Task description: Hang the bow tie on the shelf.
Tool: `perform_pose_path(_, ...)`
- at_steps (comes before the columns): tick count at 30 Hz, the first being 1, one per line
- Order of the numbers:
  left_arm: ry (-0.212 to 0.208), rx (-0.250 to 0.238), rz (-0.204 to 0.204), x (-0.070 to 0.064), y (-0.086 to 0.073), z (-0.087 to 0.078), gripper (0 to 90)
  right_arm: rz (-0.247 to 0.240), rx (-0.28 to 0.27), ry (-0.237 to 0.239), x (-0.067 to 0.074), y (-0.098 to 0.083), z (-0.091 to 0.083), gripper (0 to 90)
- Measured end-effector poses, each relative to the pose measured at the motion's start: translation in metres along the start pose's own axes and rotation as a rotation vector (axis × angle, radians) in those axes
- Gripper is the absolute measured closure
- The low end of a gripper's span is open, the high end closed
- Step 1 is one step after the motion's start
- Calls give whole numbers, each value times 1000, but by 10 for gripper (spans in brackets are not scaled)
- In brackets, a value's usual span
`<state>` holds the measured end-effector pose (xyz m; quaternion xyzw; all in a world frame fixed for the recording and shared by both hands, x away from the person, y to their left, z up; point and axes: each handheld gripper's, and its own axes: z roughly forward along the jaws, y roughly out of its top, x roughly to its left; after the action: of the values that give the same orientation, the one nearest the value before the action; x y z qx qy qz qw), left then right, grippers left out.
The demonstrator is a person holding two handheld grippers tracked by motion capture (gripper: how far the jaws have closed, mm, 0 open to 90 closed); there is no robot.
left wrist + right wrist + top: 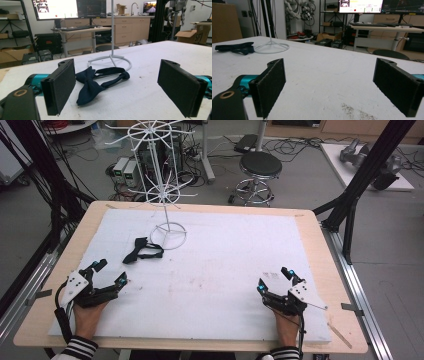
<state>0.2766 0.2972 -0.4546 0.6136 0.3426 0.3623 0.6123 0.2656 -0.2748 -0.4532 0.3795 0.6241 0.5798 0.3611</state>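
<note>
Both tools sit at the near edge of the white mat (pixel 210 270), one per hand, striped sleeves at the bottom of the high view. Left gripper (pixel 111 273) near-left, jaws spread wide, nothing between them. Right gripper (pixel 274 279) near-right, jaws also wide apart and empty. Each carries a grey three-cornered plate on top, cable trailing back.

Dark bow tie (pixel 142 250) lies flat on the mat just ahead of the left gripper, strap looped to one side. In the left gripper view the bow tie (pixel 97 81) sits between the jaws' lines, apart from both pads. From the right gripper view it is far off to the left (pixel 235 47).

Just beyond the tie: white wire rack (pixel 160 175), ring base on the mat, spoked tiers up the pole. The base ring nearly touches the tie's strap.

Past the table: black stool (pixel 260 167), floor cables, monitors, cardboard box. Screen text and box lettering too blurred to read. No readable brands.
</note>
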Motion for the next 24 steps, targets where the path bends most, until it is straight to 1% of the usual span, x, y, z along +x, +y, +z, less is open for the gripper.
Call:
perform_pose_path(2, 0, 1, 3, 0, 0, 0, 153, 0, 1, 0, 0, 0, 0, 101)
perform_pose_path(6, 2, -1, 3, 0, 0, 0, 153, 16, 3, -2, 0, 0, -1, 101)
perform_pose_path(9, 3, -2, -1, 0, 0, 0, 153, 12, 4, -2, 0, 0, -1, 101)
perform_pose_path(10, 2, -1, 4, 0, 0, 0, 153, 8, 1, -1, 0, 0, 0, 101)
perform_pose_path(14, 0, 8, 3, 0, 0, 1, 153, 3, -1, 0, 0, 0, 0, 101)
perform_pose_path(19, 0, 25, 20, -1, 1, 2, 153, 12, 3, -3, 0, 0, -1, 101)
perform_pose_path(24, 4, 39, 17, -1, 2, 3, 153, 18, 0, -1, -1, 0, -1, 101)
